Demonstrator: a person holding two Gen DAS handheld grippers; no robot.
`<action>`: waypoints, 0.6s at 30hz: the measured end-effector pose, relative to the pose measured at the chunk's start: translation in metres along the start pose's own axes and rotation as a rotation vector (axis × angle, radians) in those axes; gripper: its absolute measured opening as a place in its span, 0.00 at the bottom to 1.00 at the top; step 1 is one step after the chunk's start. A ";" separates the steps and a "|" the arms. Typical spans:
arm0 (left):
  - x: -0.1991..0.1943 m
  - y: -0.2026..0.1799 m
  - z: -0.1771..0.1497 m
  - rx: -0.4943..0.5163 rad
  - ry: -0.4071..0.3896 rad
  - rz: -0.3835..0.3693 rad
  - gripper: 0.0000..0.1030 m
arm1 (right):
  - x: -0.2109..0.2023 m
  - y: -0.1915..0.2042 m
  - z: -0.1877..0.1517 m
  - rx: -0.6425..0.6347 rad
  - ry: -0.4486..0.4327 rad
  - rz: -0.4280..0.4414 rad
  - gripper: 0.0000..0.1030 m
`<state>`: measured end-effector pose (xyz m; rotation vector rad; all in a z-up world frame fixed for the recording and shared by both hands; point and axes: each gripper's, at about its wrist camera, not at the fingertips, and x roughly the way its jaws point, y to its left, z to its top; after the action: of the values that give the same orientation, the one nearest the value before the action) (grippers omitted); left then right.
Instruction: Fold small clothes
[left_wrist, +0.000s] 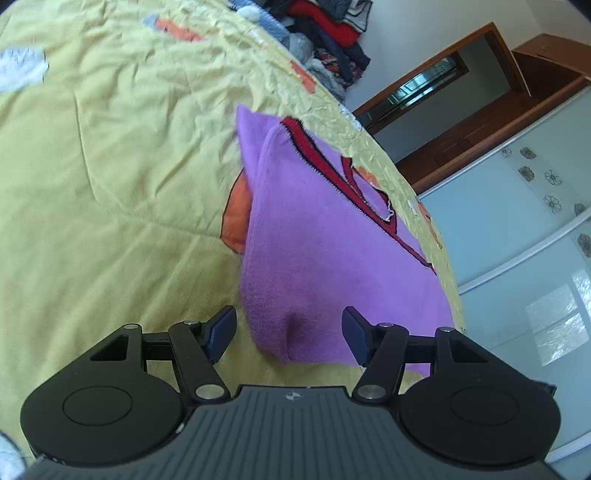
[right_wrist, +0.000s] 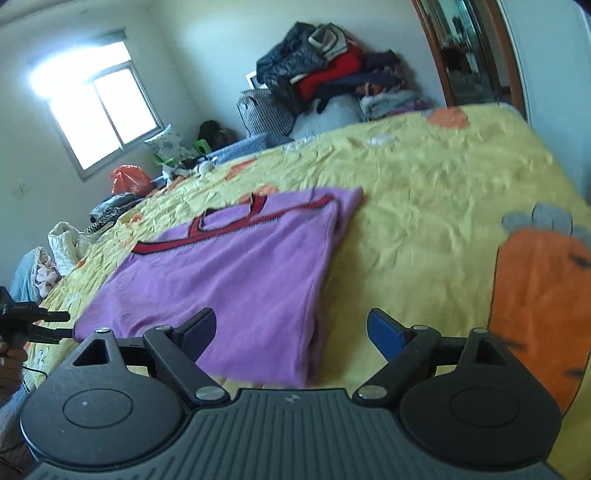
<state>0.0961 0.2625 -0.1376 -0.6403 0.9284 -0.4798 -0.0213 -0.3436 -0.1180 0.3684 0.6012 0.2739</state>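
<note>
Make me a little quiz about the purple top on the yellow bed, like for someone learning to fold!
1. True or false: the left gripper is clamped on the purple top.
2. What colour is the trim on the top's neckline? A) green B) red C) white
3. Fill in: the top lies on a yellow ____.

Key
1. False. Its jaws stand open around the near edge, and the right gripper is open too.
2. B, red.
3. Bedspread, printed with orange carrots.
</note>
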 end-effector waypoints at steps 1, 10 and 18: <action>0.001 0.001 -0.002 -0.006 -0.002 -0.025 0.57 | 0.003 0.003 -0.002 -0.001 0.006 0.015 0.87; 0.003 -0.023 -0.002 0.238 0.018 -0.056 0.08 | 0.038 0.030 -0.010 -0.139 0.127 0.067 0.10; -0.011 -0.080 0.017 0.689 0.142 0.049 0.08 | 0.019 0.036 0.026 -0.249 0.099 0.069 0.08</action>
<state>0.0968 0.2169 -0.0687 0.0420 0.8379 -0.7588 0.0043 -0.3116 -0.0927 0.1357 0.6436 0.4305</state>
